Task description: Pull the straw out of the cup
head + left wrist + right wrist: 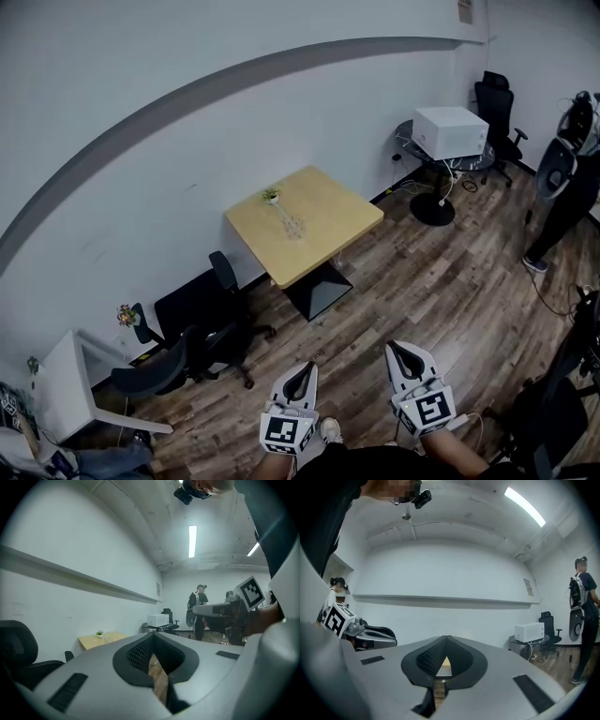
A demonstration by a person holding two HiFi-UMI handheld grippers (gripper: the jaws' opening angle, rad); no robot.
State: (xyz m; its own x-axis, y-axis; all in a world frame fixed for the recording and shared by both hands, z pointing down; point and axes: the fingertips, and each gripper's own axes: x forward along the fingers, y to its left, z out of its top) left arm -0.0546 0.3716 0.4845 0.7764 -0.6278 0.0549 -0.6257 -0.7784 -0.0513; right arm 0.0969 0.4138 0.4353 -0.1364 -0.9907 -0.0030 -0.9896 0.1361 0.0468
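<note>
Straw (284, 214) in cup (295, 227) on far table (337, 211), leaning far-left twd plant (271, 195), well apart from L tongs (304, 368) & R tongs (399, 348), both shut, empty, level, near body; roughly straight ahead of L tongs, so prob. nearer for pull.

Room layout: table at the wall, two grippers side by side in the foreground.

The table (328, 211) stands against the wall (187, 169), well apart from both grippers. On it, a potted plant (271, 195) sits at the wall-side edge. The cup (296, 227) stands near the plant, toward the table's middle, with the straw (284, 214) in it, leaning toward the plant. Chairs (211, 319) stand left of the table, along the wall, and a desk (66, 375) lies beyond them. Right of the table, a round stand (405, 141) bears a box (450, 131), with another chair (494, 103) behind it. A person (562, 197) stands at far right. The left gripper (309, 367) and the right gripper (394, 347) sit apart, nearest the camera.
</note>
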